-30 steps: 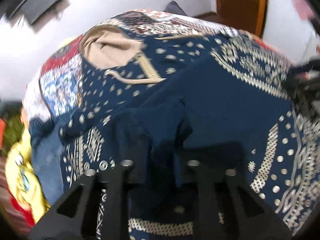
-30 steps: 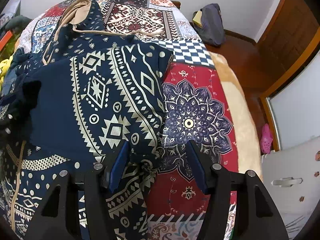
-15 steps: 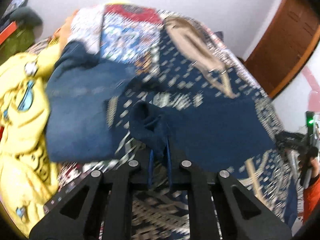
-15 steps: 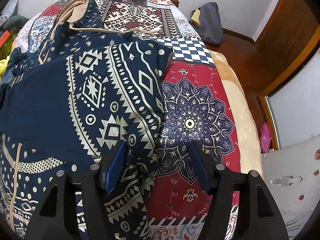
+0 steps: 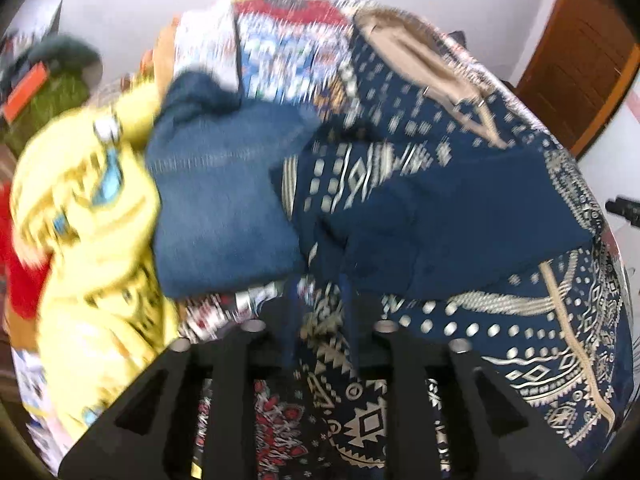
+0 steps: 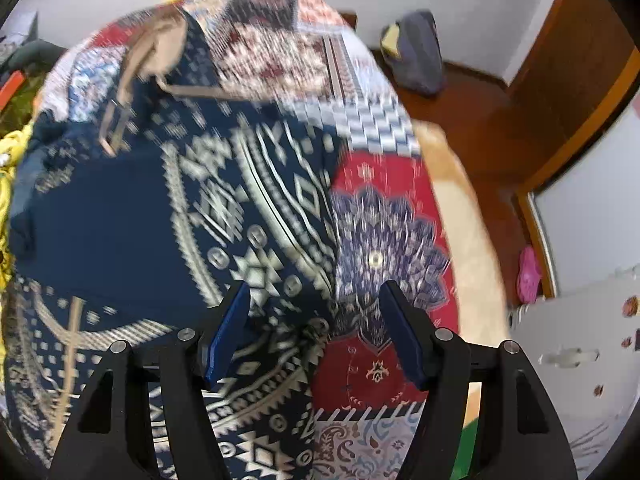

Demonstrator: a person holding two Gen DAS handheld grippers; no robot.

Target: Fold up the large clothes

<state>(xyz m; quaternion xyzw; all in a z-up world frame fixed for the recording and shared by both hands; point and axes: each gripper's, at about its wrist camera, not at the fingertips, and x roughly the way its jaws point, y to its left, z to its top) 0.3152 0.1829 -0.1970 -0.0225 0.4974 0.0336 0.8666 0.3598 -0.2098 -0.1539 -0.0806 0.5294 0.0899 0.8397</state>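
Garment (image 6: 256, 216): navy, cream geometric print. Bedspread (image 6: 384, 240): red, white, blue patchwork. Jeans (image 5: 224, 200): blue denim. Cloth (image 5: 92, 208): yellow.

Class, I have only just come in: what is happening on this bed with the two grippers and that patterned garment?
A person with a gripper in each hand is folding a large navy hooded garment with cream geometric print, spread on a patchwork bedspread. The left gripper has a fold of that navy cloth between its jaws, which have just been opening. The right gripper is open above the garment's edge, holding nothing. Folded blue jeans and a yellow printed garment lie alongside.
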